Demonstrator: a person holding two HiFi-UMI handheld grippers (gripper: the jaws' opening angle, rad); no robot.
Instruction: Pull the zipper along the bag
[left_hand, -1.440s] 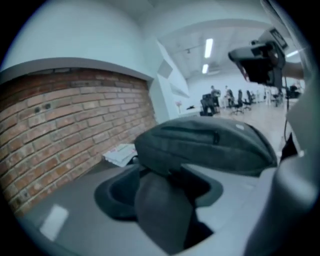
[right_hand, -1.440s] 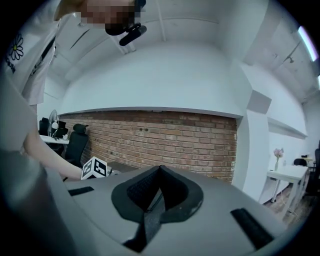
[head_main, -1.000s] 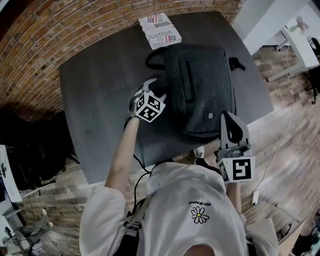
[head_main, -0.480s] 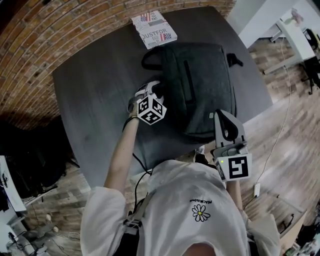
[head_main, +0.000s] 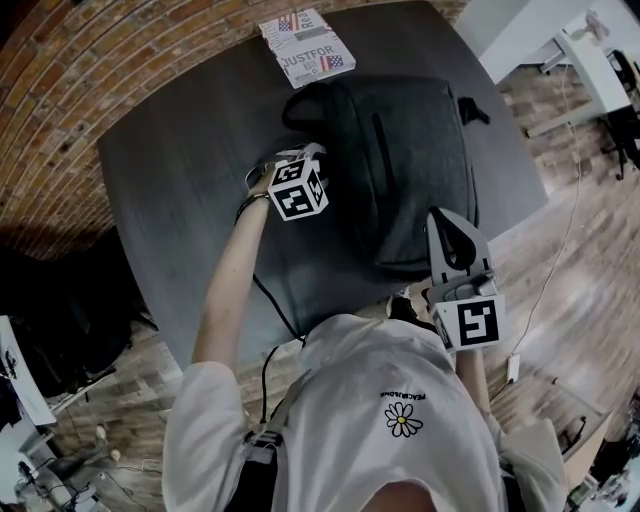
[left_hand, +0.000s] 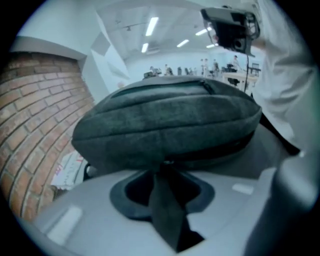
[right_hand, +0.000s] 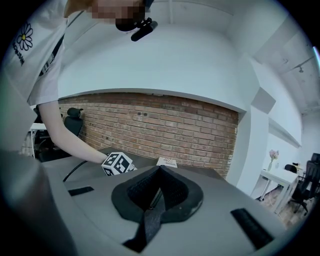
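The left gripper has its jaws pressed together on a dark tab at the side seam of the bag, which I take to be the zipper pull. Since a second ago it has slid a little way along the bag's left edge toward the far end. This suggests the zipper is travelling, with much of the seam still ahead. The right gripper also has its jaws together. Its tips stay at the near right end of the bag, apparently to steady it. Its own view does not show whether it pinches fabric or only presses down.

The dark grey, soft fabric shoulder bag lies flat on the dark grey rectangular table, with its carry handle toward the far side. The seam runs as a dark band round its bulging side. Whether that band is open or closed behind the pull cannot be told, and nothing inside the bag shows.

A white printed booklet lies just beyond the bag at the table's far edge, and a red brick wall stands behind.
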